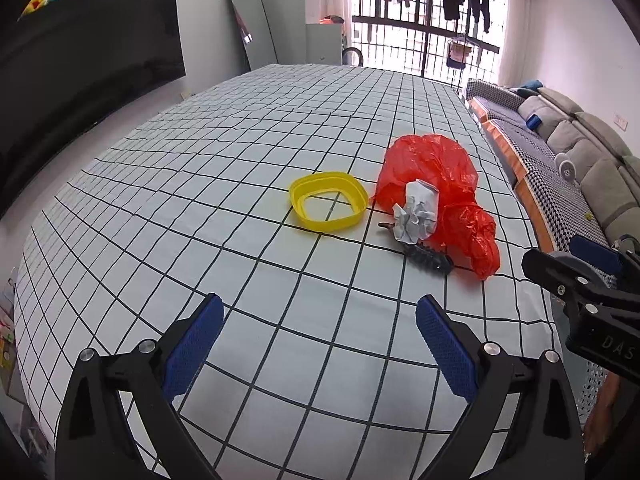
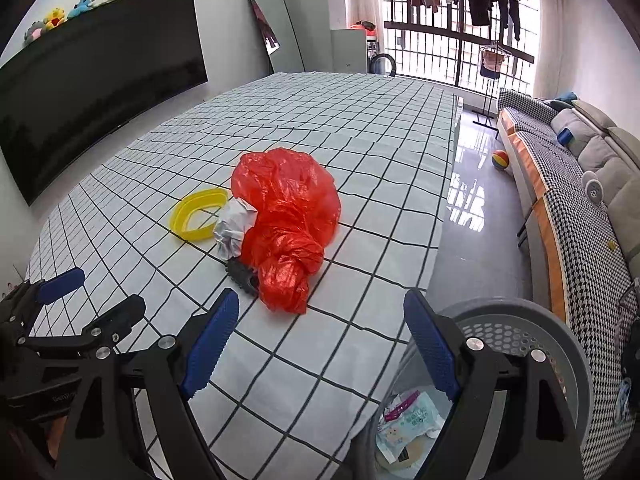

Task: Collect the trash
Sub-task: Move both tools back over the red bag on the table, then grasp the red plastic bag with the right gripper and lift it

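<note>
Risk: red bag (image 2: 286, 220) at 12 o'clock slips from spread, empty right tongs (image 2: 320, 340) & left tongs (image 1: 320, 344); thin plastic, paper wad (image 2: 234, 230) may tumble off desk (image 2: 380, 128).

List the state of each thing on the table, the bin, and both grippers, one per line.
red plastic bag: crumpled, lying on the table
white paper: crumpled, against the bag
yellow ring: lying flat, hollow centre
dark spiky item: lying beside the bag
grey basket: already holds wrappers
left gripper: open, empty
right gripper: open, empty
</note>
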`<state>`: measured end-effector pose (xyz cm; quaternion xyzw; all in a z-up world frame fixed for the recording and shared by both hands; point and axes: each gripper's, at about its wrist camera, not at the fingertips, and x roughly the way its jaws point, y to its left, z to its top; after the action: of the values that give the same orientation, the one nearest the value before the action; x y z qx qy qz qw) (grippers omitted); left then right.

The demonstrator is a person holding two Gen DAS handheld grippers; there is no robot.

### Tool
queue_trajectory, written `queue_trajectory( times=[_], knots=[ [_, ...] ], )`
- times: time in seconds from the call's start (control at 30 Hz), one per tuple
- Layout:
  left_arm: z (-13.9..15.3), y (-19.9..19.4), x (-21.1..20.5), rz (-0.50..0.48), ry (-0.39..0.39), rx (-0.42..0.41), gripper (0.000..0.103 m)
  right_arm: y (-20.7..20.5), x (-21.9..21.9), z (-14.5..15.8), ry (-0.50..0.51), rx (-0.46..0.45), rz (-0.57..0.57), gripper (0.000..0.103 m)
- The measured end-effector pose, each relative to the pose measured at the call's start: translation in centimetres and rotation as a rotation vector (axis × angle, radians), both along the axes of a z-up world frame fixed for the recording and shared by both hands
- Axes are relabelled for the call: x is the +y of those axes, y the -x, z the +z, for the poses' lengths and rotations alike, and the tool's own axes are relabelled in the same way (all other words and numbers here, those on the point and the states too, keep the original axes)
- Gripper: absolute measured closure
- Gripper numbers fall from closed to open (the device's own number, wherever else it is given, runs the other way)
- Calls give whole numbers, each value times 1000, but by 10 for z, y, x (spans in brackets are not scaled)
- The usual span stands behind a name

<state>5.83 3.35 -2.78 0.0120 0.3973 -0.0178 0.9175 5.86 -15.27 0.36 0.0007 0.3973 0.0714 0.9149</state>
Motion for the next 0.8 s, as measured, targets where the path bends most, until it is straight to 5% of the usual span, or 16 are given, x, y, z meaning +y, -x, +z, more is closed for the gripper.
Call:
queue_trajectory(
  times=[0.8],
  knots=[
    [-5, -9, 9, 12, 36, 27, 8, -96, 34, -31, 105, 154, 47, 22]
  ],
)
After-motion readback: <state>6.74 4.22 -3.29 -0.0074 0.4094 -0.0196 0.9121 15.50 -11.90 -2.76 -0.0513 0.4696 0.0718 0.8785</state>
